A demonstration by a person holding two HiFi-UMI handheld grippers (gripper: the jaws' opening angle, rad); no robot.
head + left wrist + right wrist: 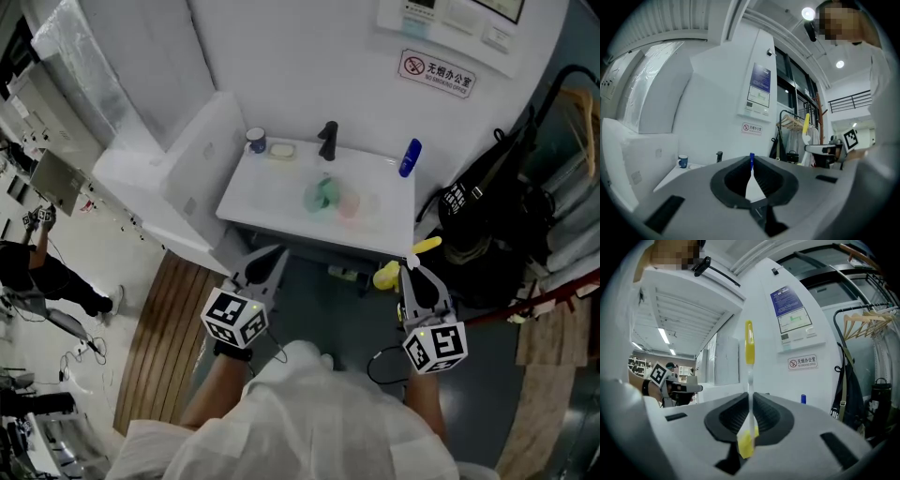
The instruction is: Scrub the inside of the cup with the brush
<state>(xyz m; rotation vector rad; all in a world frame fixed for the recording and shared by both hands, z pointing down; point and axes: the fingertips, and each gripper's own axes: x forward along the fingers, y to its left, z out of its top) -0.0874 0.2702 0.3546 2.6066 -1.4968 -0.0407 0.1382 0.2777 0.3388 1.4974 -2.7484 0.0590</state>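
In the head view, your left gripper (269,260) and right gripper (412,274) hang short of the sink (272,192), where the cup (323,194) sits. In the left gripper view, your jaws are together and empty. In the right gripper view, they're clamped on the brush (749,341).

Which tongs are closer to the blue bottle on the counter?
Right. The right tongs, shut on the yellow brush, hang before the counter's right end, roughly in line with the blue bottle. The left tongs, shut and empty, hang before its left end, farther away.
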